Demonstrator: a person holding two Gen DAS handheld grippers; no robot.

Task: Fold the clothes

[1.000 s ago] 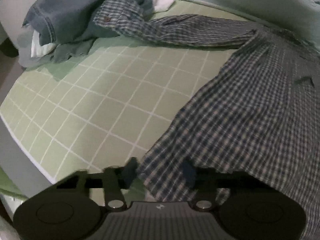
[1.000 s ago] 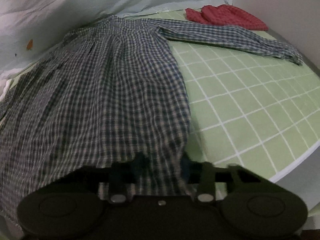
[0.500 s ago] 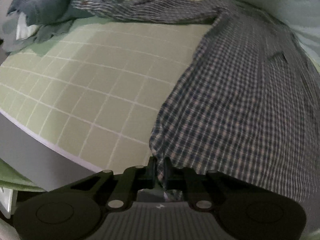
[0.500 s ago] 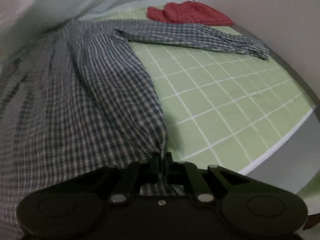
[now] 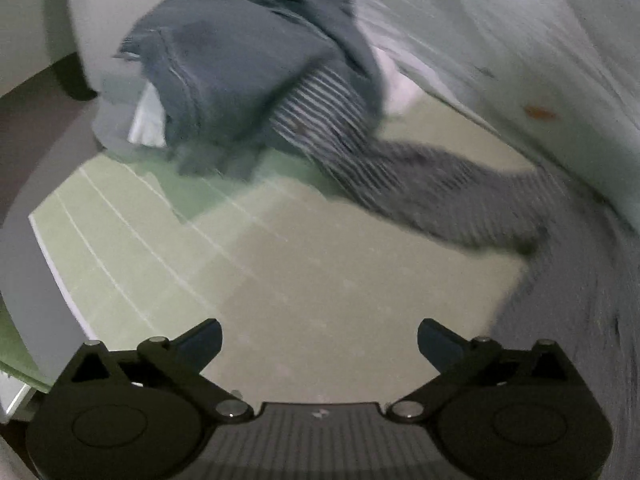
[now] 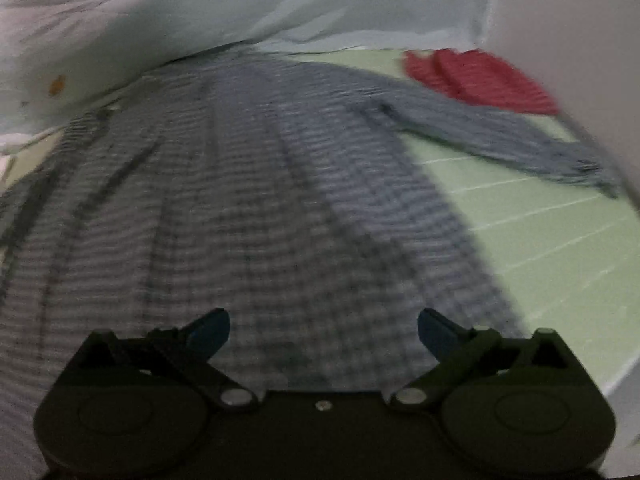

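Note:
A blue-and-white checked shirt (image 6: pixel 260 200) lies spread flat on the green grid sheet (image 6: pixel 552 240). One sleeve (image 6: pixel 500 136) stretches out to the right. My right gripper (image 6: pixel 322 330) hovers over the shirt's lower part, its jaws opening wide and the pads clear of the cloth. In the blurred left wrist view the other sleeve (image 5: pixel 440 200) runs from the shirt's body (image 5: pixel 580 320) toward the clothes pile. My left gripper (image 5: pixel 320 338) hangs over bare sheet (image 5: pixel 300 272) beside the shirt's edge, jaws opening wide with nothing between them.
A heap of dark blue and grey clothes (image 5: pixel 240 80) sits at the far left corner of the bed. A red knitted garment (image 6: pixel 480 80) lies at the far right. Pale bedding (image 6: pixel 240 8) runs along the back. The mattress edge (image 5: pixel 52 264) drops off at the left.
Half a second ago both grippers were shut on the shirt's bottom hem. Both have let go and opened wide. The left view has swung toward the clothes pile; the right now sits over the shirt.

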